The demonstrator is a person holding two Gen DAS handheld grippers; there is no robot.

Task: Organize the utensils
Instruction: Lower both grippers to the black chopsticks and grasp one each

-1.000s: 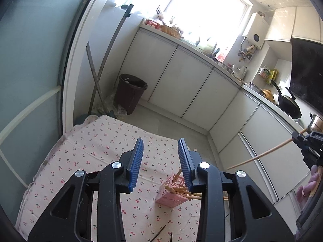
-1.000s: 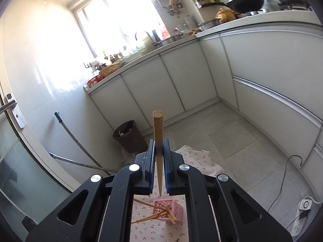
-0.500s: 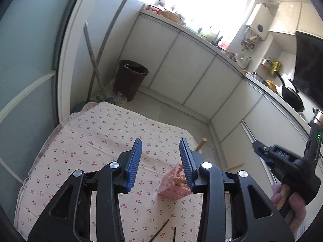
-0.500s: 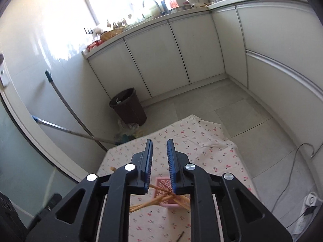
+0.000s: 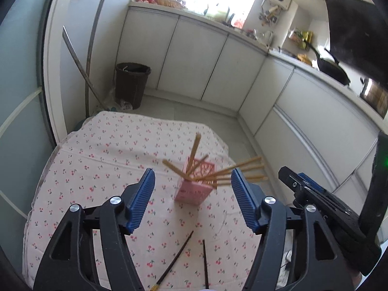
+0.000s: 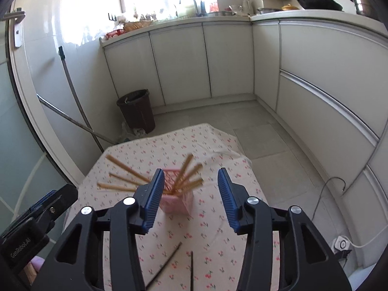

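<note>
A pink lattice holder (image 5: 194,189) (image 6: 178,200) stands on the cherry-print tablecloth (image 5: 97,160) (image 6: 213,232) with several wooden chopsticks (image 5: 232,172) (image 6: 121,167) fanning out of it. Two dark chopsticks (image 5: 177,257) (image 6: 167,264) lie loose on the cloth nearer me. My left gripper (image 5: 192,198) hovers above and short of the holder; its jaws are opening with nothing between them. My right gripper (image 6: 188,196) hovers likewise, jaws opening and empty. The right gripper (image 5: 312,191) shows at the right of the left wrist view, the left gripper (image 6: 46,206) at the left of the right wrist view.
White kitchen cabinets (image 5: 194,55) (image 6: 181,60) run along the far wall and the right side. A dark bin (image 5: 132,82) (image 6: 137,111) and leaning mop handles (image 5: 89,55) stand beyond the table. A power strip with cable (image 6: 342,245) lies on the floor.
The right gripper let go of the wooden chopstick, which now stands in the pink holder, then sank and opened. The left gripper moved closer to the table and opened wider.
</note>
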